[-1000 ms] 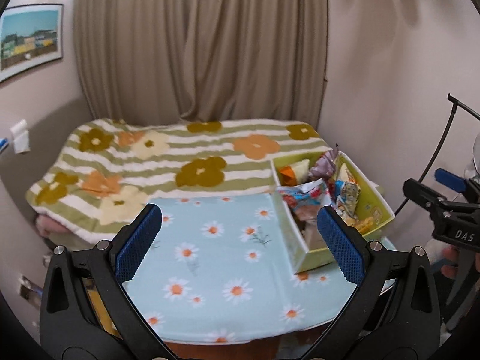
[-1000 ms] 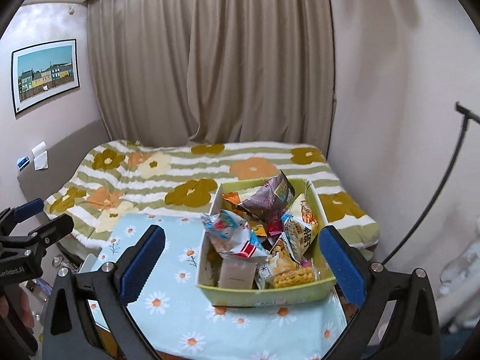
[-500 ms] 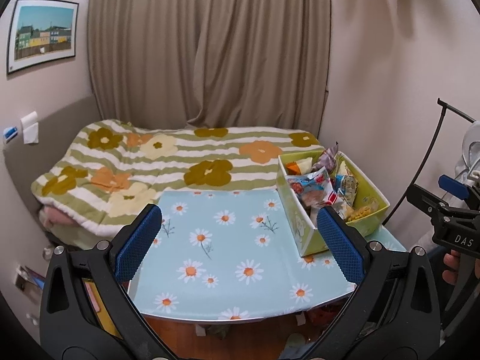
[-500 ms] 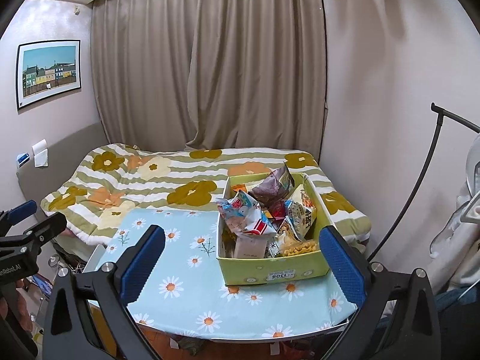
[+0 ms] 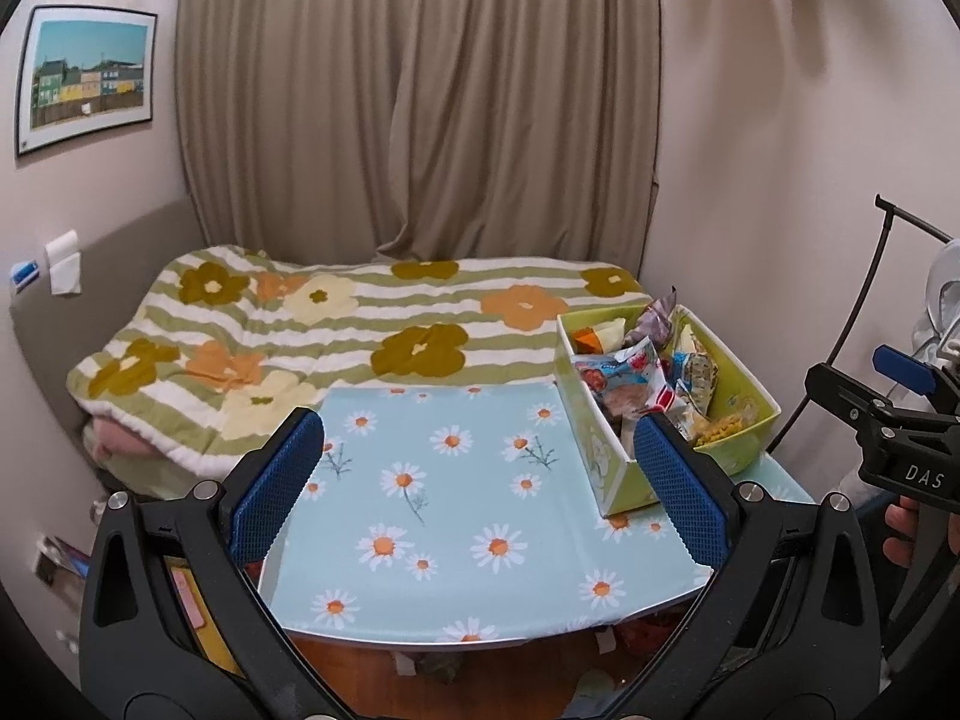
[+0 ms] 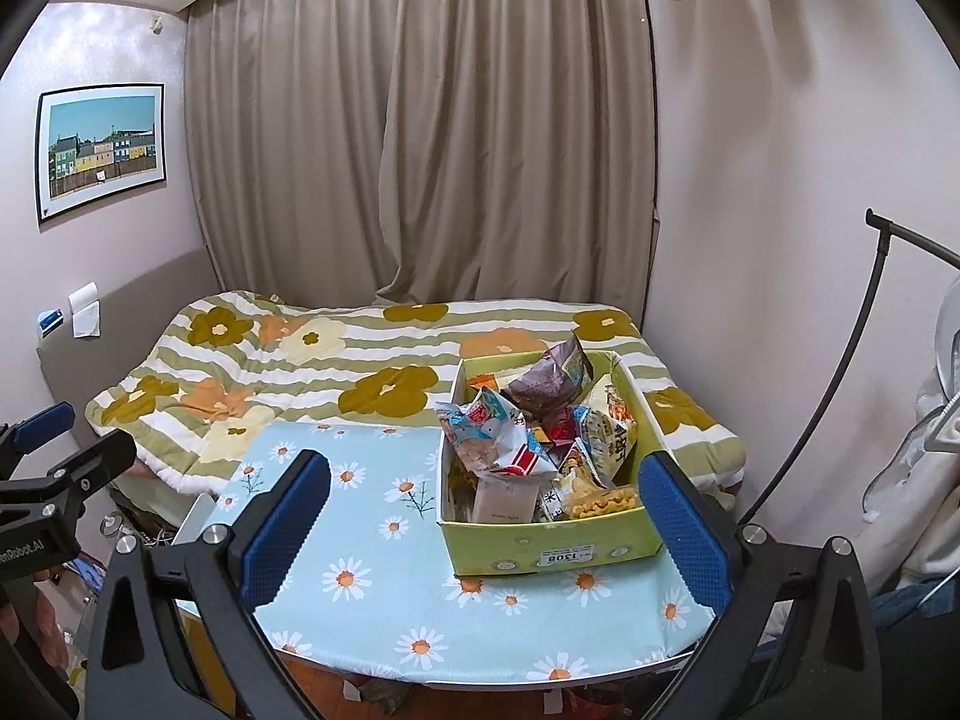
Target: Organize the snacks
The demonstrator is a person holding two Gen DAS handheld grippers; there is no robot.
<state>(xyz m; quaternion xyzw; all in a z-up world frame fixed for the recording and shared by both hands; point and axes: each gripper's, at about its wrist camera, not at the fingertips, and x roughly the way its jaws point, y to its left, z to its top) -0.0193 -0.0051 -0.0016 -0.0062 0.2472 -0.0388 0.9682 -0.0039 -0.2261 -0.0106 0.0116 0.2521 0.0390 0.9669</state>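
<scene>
Green cardboard box [image 6: 552, 552] on the daisy-print table [image 6: 384, 594] holds all the snack packets [image 6: 528, 438], apparently finished. Left gripper [image 5: 474, 486] and right gripper [image 6: 480, 516] hover spread wide, empty.

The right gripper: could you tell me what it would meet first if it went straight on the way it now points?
Probably the green box of snack packets. The right gripper is open, and the box's near wall sits between its fingers, slightly right of centre. Depth is unclear; it may skim the flowered tablecloth first.
</scene>
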